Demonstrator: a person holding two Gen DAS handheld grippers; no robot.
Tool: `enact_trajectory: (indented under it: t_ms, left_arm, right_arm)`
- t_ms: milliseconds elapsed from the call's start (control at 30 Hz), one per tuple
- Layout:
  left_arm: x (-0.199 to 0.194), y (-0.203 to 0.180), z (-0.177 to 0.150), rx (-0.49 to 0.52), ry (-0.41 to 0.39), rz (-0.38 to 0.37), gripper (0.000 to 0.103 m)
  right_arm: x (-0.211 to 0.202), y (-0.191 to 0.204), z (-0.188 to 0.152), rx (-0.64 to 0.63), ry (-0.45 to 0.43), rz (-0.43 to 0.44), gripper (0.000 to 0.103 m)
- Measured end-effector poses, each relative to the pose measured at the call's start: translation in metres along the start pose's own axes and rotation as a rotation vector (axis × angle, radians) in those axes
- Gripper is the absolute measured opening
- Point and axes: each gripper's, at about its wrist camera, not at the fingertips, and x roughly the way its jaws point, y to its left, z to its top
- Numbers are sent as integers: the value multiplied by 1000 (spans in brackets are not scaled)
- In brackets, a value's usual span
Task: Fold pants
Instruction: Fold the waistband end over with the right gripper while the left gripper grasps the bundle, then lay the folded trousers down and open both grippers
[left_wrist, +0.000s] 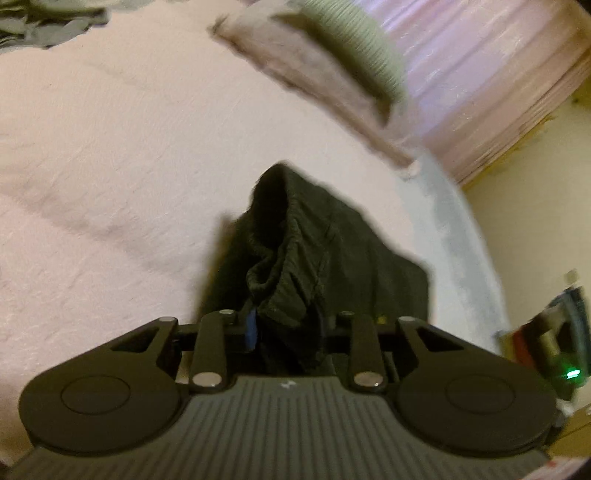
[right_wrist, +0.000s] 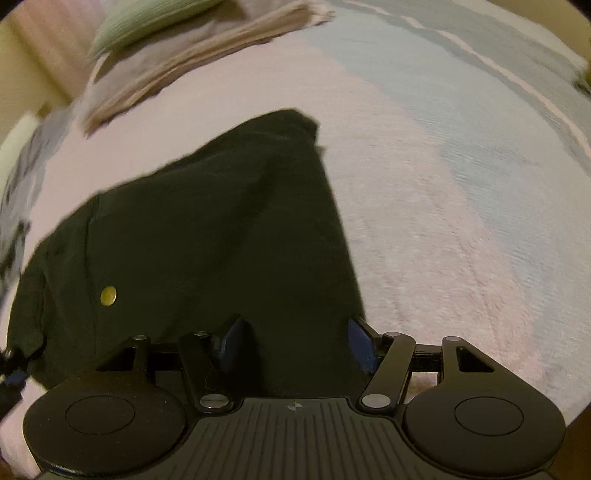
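With the dark pants lying on the pink bedspread, we pinch their bunched waistband in our nearly closed left gripper while our right gripper straddles the cloth, jaws wide and not pressing, so next we probably need to close it.

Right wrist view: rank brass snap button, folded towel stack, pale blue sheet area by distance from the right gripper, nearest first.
From the right gripper, jaws apart over the black pants:
1. Brass snap button, low left on the pants.
2. Pale blue sheet area, upper right on the bed.
3. Folded towel stack, top left.
2 and 3 are close; the ranking is tentative.
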Motion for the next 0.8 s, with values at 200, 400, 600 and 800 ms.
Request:
enact_trajectory:
  t_ms: [200, 400, 600, 800]
  left_arm:
    - [21, 12, 13, -37, 122, 32, 34]
    - [-21, -23, 47, 256, 57, 257, 29]
    - [33, -81, 78, 468, 27, 151, 22]
    - [117, -80, 60, 592, 51, 216, 20]
  right_arm:
    - [-1, 5, 6, -66, 32, -60, 60]
    - [-38, -8, 31, -114, -90, -86, 60]
    - [-20, 15, 61, -222, -223, 5, 46]
    - [68, 16, 81, -241, -150, 42, 35]
